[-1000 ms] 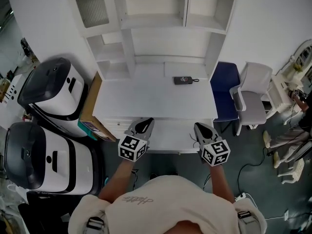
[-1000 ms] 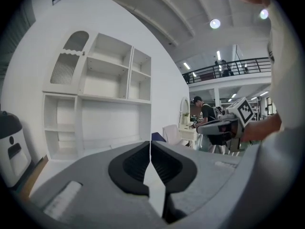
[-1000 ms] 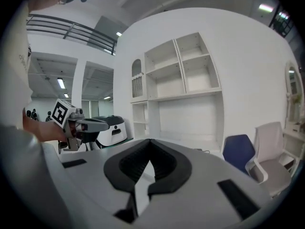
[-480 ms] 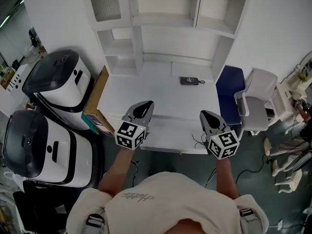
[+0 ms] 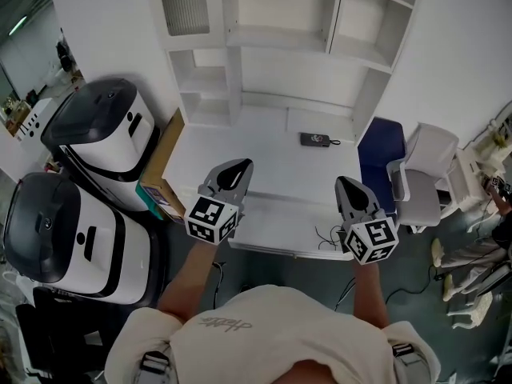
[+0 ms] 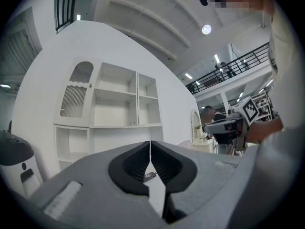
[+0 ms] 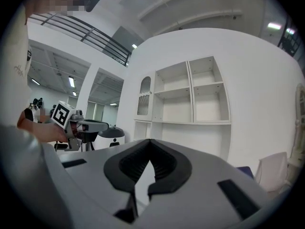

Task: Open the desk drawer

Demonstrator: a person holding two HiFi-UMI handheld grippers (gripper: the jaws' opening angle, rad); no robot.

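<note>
Jaws of the left gripper (image 6: pixel 150 143): tips pressed together, nothing between them. Jaws of the right gripper (image 7: pixel 150 140): also closed tip to tip, empty.

Writing: we find nothing legible. Each gripper carries a cube with black-and-white square markers, left cube (image 5: pixel 211 217) and right cube (image 5: pixel 371 241). A cursive print on the back of the person's shirt (image 5: pixel 264 338) is too small for us to read.

Counts, head view:
- two grippers
- one white desk (image 5: pixel 256 162) with one shelf unit (image 5: pixel 280 38) at its back edge
- one drawer (image 5: pixel 276 224)
- one dark flat device (image 5: pixel 315 139) with a short cord, on the desk top toward the right rear
- two white machines with dark domed lids left of the desk, far machine (image 5: pixel 100 130) and near machine (image 5: pixel 56 230)
- one cardboard box (image 5: pixel 160 162) between the desk and the machines
- two chairs right of the desk, blue chair (image 5: pixel 376 154) and white chair (image 5: pixel 424 174)

Drawer: it stands out from under the desk's front edge as a white tray, with a thin cable (image 5: pixel 326 234) near its right end. Both grippers hover over it, the left near its left end and the right near its right end, tips pointing toward the desk. We cannot tell whether either touches the drawer.
</note>
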